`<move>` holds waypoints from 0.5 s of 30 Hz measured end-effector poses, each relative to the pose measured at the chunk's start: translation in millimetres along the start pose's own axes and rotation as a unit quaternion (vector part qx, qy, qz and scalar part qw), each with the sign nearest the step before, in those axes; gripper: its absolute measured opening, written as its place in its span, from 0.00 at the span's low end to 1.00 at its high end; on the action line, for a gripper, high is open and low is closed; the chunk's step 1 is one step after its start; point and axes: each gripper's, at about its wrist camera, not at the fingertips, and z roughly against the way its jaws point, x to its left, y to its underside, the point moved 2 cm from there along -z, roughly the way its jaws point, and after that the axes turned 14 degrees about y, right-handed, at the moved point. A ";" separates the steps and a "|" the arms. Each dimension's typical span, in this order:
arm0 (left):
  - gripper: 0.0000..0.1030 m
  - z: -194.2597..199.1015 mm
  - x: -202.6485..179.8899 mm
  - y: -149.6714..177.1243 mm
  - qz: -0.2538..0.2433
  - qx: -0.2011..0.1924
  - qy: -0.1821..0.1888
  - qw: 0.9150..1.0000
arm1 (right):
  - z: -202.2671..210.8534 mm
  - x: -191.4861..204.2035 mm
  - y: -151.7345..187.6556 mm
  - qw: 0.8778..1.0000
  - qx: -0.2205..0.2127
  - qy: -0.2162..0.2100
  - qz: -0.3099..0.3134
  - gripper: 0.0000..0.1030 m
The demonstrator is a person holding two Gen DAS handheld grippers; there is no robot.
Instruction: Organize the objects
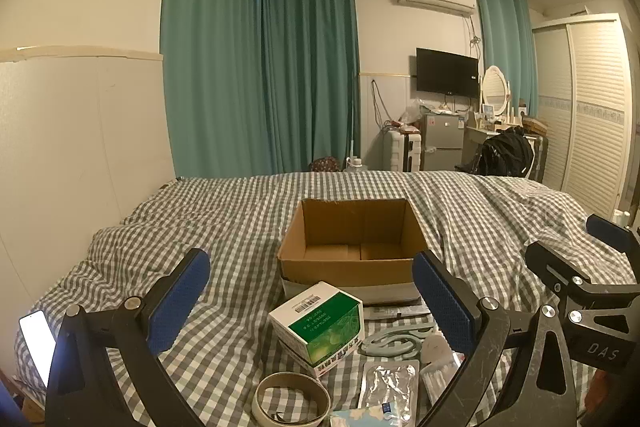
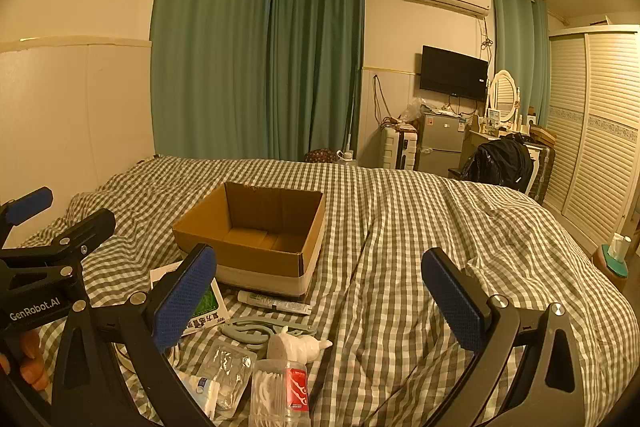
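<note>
An open cardboard box [image 1: 352, 239] [image 2: 256, 227] stands empty on the checked bedspread. In front of it lie a green and white carton [image 1: 318, 327], a roll of tape [image 1: 292, 401], a foil packet [image 1: 390, 383], a grey-blue plastic clip [image 1: 396, 341] [image 2: 256, 331], a white tube [image 2: 274, 302], a small white figure [image 2: 298, 345] and a tub of cotton swabs [image 2: 278, 393]. My left gripper [image 1: 312, 303] hangs open above the carton. My right gripper [image 2: 320, 299] hangs open above the bedspread, right of the pile.
A lit phone [image 1: 38, 341] lies at the bed's left edge. Bare bedspread [image 2: 460, 227] stretches right of the box. Curtains, a wall TV, a small fridge [image 2: 442, 139], a dressing table and a wardrobe [image 2: 592, 131] stand beyond the bed.
</note>
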 end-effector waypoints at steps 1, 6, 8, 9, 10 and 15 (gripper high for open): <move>1.00 0.0 0.0 0.1 0.000 0.000 0.000 1.000 | -0.1 0.2 0.4 1.000 0.000 0.001 -0.001 1.00; 1.00 -0.4 -0.1 -0.5 -0.001 0.001 0.000 1.000 | -0.4 0.6 1.4 1.000 0.001 0.000 0.001 1.00; 1.00 -0.3 -0.1 -0.4 -0.001 0.000 0.000 1.000 | -0.5 0.5 2.0 1.000 0.001 0.000 0.001 1.00; 1.00 -0.5 0.3 -0.6 0.000 0.001 0.000 1.000 | -0.5 0.4 2.1 1.000 0.001 0.000 0.001 1.00; 1.00 -0.5 0.3 -0.5 0.000 0.001 0.000 1.000 | -0.5 0.4 2.6 1.000 0.001 0.000 0.001 1.00; 1.00 -0.5 0.3 0.0 0.001 0.002 0.001 1.000 | -0.6 1.1 2.9 1.000 0.001 0.000 0.001 1.00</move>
